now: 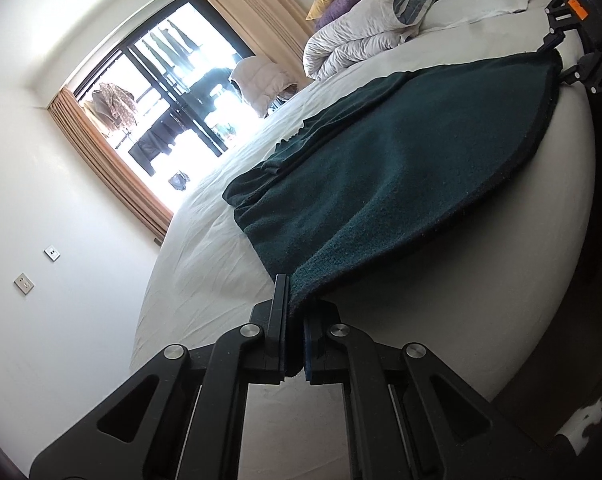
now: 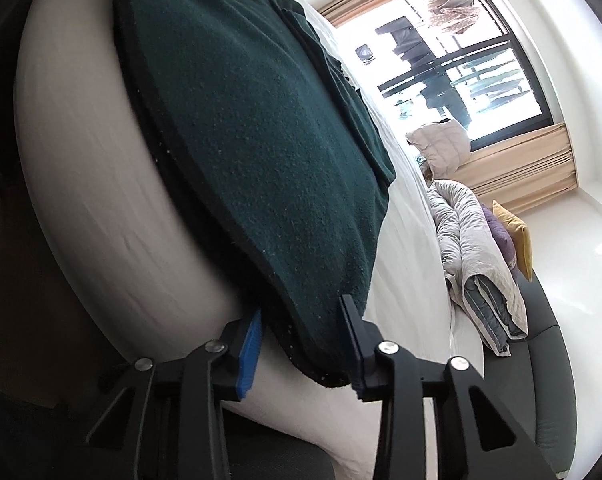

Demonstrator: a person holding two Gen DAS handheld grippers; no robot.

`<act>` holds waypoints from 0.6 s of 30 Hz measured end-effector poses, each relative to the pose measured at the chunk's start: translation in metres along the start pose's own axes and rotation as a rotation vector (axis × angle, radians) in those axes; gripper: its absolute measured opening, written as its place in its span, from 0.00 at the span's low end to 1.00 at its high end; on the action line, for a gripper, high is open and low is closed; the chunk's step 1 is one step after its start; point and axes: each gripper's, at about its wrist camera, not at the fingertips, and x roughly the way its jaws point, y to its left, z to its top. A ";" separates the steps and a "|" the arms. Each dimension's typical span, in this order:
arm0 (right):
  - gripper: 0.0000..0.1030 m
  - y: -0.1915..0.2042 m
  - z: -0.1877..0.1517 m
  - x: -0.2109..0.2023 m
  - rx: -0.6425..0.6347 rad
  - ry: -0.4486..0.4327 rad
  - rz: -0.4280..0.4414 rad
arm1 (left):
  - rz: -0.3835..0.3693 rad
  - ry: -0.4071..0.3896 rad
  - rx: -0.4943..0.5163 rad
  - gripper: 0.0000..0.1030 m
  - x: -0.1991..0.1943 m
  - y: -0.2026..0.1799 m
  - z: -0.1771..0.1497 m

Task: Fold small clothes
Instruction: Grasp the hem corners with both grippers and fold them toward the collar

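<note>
A dark green fleece garment (image 1: 389, 168) lies spread over the edge of a white bed (image 1: 221, 256). My left gripper (image 1: 295, 312) is shut on one near corner of it. In the left wrist view the right gripper (image 1: 561, 56) shows at the garment's far corner. In the right wrist view the garment (image 2: 269, 152) fills the middle. My right gripper (image 2: 301, 336) has its jaws wide apart around the garment's near corner, with the thick hem between the blue pads (image 2: 249, 354).
A folded grey quilt (image 1: 365, 36) with yellow and purple cushions lies at the head of the bed; it also shows in the right wrist view (image 2: 477, 264). A window with beige curtains (image 1: 101, 152) is beyond the bed. A white wall is beside it.
</note>
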 end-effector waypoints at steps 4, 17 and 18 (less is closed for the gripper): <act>0.05 -0.008 0.001 -0.001 0.057 -0.005 0.003 | -0.001 -0.001 -0.003 0.04 -0.002 0.000 0.000; 0.04 -0.049 0.007 -0.017 0.205 -0.093 -0.002 | 0.011 -0.030 -0.059 0.04 -0.015 0.008 0.010; 0.04 -0.053 0.009 -0.019 0.216 -0.100 -0.004 | 0.012 -0.034 -0.072 0.04 -0.017 0.010 0.012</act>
